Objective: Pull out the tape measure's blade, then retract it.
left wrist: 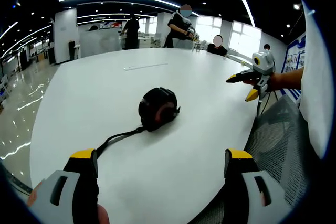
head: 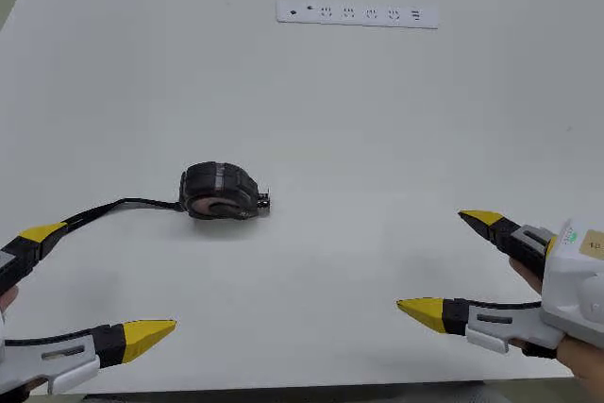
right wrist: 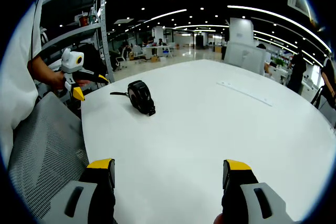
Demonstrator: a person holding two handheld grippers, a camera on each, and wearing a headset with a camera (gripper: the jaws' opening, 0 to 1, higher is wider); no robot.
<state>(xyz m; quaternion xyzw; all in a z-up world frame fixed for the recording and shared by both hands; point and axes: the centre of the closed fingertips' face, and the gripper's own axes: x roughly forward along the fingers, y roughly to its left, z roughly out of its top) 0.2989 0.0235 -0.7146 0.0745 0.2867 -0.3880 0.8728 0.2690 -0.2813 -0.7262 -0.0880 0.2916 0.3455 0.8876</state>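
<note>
A black tape measure lies on the white table, its blade tip at the right and a black wrist strap trailing left. It also shows as the tape measure and the tape measure. My left gripper is open at the lower left, near the strap's end, with nothing between its yellow-tipped fingers. My right gripper is open at the lower right, well apart from the tape measure. The left gripper and right gripper both point toward the table.
A white power strip lies flat at the far side of the table. The table's near edge runs just below both grippers. People stand beyond the table's far side in the left gripper view.
</note>
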